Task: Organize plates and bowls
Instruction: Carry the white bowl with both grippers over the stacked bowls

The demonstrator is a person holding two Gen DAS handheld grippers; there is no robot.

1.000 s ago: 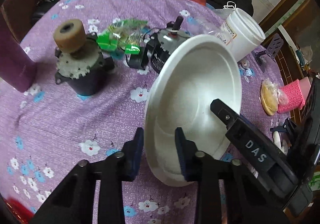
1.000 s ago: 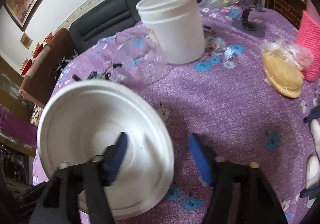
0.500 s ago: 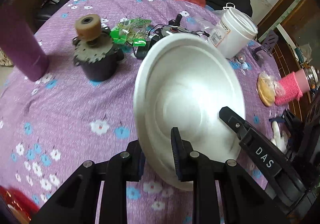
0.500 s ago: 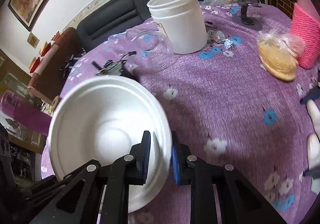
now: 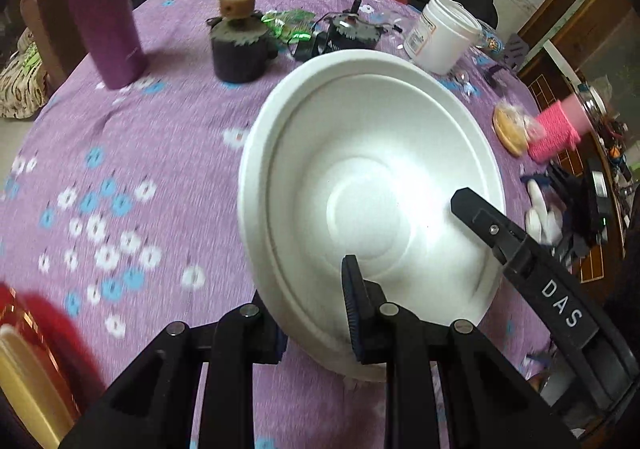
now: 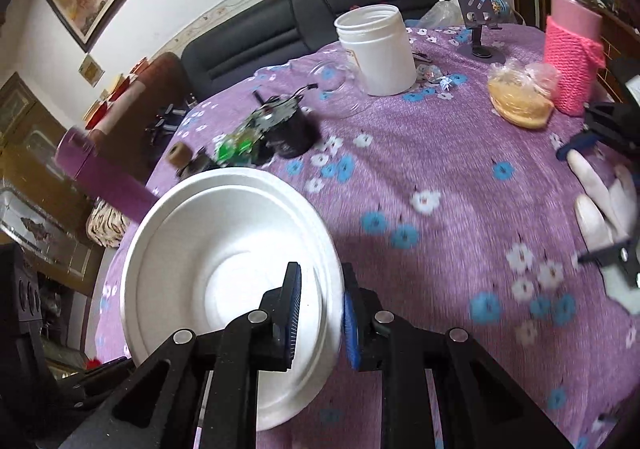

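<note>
Moved since a second ago: white foam plate (image 5: pixel 372 185), then tilted, now held flatter and higher above the purple floral tablecloth (image 5: pixel 120 153). Left gripper (image 5: pixel 316 313) clenched on rim at 6 o'clock; right gripper (image 6: pixel 318 309) clenched on rim at 4 o'clock. Progress: plate in transit, unplaced; destination unseen.

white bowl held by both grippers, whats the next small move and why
Probably open the left hand-held gripper and let go. The white foam bowl is pinched at its rim by both tools: the right hand-held gripper is shut on the opposite edge, so it looks able to carry the bowl alone. The bowl appears to be lifted and tilted above the purple floral tablecloth, so release gently.
</note>
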